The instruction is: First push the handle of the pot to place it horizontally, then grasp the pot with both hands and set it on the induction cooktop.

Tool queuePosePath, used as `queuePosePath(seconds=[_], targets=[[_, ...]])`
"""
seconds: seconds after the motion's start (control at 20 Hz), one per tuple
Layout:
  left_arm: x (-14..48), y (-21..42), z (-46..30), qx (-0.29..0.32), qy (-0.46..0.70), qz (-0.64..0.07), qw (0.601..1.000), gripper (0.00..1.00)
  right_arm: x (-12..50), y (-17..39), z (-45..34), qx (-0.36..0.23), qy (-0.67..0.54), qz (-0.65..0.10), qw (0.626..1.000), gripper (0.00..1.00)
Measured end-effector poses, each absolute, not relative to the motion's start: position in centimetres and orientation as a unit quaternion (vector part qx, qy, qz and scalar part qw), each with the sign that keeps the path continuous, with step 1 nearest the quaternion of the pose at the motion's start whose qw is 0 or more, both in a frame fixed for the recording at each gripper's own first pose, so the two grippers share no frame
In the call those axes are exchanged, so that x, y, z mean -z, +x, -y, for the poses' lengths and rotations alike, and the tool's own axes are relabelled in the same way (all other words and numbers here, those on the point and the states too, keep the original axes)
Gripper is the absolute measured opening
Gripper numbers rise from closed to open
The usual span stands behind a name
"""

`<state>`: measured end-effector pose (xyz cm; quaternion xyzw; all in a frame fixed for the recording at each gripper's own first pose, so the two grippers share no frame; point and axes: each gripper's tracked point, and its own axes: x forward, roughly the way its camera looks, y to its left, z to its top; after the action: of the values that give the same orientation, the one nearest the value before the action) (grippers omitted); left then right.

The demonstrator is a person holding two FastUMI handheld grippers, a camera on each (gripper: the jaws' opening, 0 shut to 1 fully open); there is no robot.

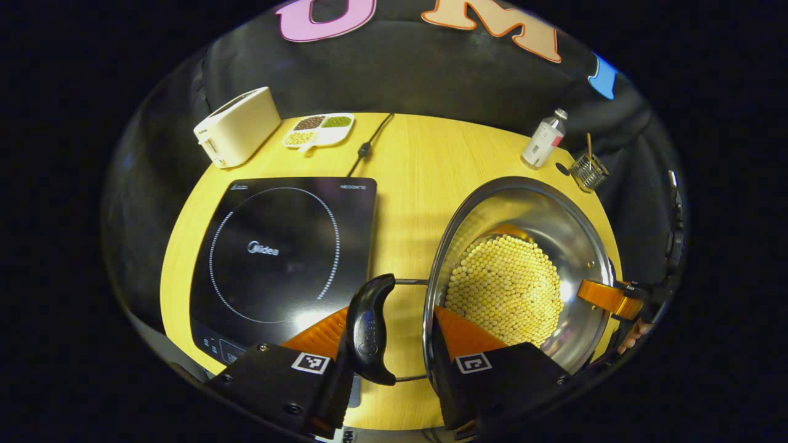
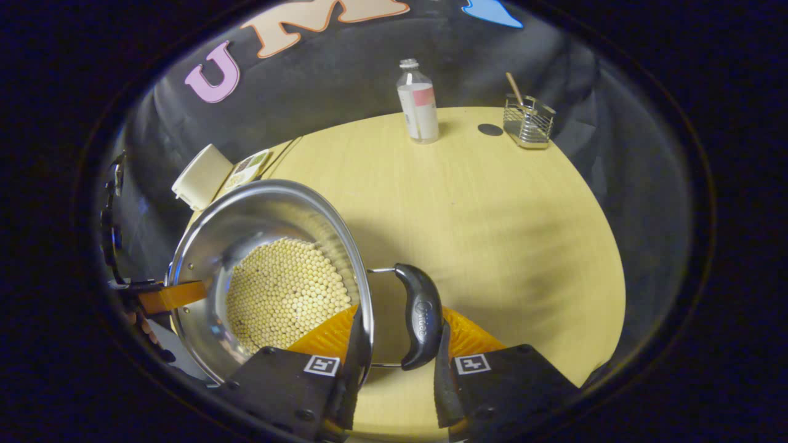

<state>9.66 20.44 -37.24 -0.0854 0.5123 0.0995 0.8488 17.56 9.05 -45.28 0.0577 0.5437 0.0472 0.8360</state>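
Your left tool and right tool each clamp a side handle of the pot, beside the cooktop on the surface; tilt it and the beans could spill. Beyond, toaster, dish, bottle and basket stand well apart

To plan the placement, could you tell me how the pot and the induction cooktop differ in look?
The pot is round, deep, shiny metal; the induction cooktop is flat, black and rectangular. The pot holds pale beads; the induction cooktop's top is bare. Both are over the yellow table, side by side.
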Motion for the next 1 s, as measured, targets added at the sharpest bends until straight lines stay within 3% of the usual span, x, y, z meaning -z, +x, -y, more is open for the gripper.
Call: queuePosePath(seconds=[0.3, 0.35, 0.4, 0.85, 0.95, 1.0], targets=[[37.0, 8.9, -25.3, -0.082, -0.092, -0.497, 0.859, 0.59, 44.3, 17.1, -13.8, -0.032, 0.054, -0.535, 0.843, 0.48], [37.0, 8.7, -26.5, -0.077, -0.096, -0.496, 0.860, 0.58, 44.2, 17.0, -15.1, -0.026, 0.054, -0.535, 0.842, 0.53], [37.0, 8.4, -27.8, -0.073, -0.098, -0.497, 0.859, 0.59, 44.1, 16.6, -16.4, -0.020, 0.054, -0.537, 0.841, 0.48], [38.2, 7.5, -37.8, -0.026, -0.129, -0.492, 0.861, 0.60, 42.9, 15.5, -26.7, 0.022, 0.014, -0.530, 0.847, 0.48], [38.5, 7.1, -39.4, -0.024, -0.133, -0.493, 0.859, 0.58, 43.0, 15.4, -28.5, 0.025, 0.012, -0.533, 0.846, 0.53], [38.7, 7.0, -40.1, -0.023, -0.135, -0.496, 0.858, 0.58, 43.2, 15.3, -29.2, 0.026, 0.008, -0.534, 0.845, 0.48]])
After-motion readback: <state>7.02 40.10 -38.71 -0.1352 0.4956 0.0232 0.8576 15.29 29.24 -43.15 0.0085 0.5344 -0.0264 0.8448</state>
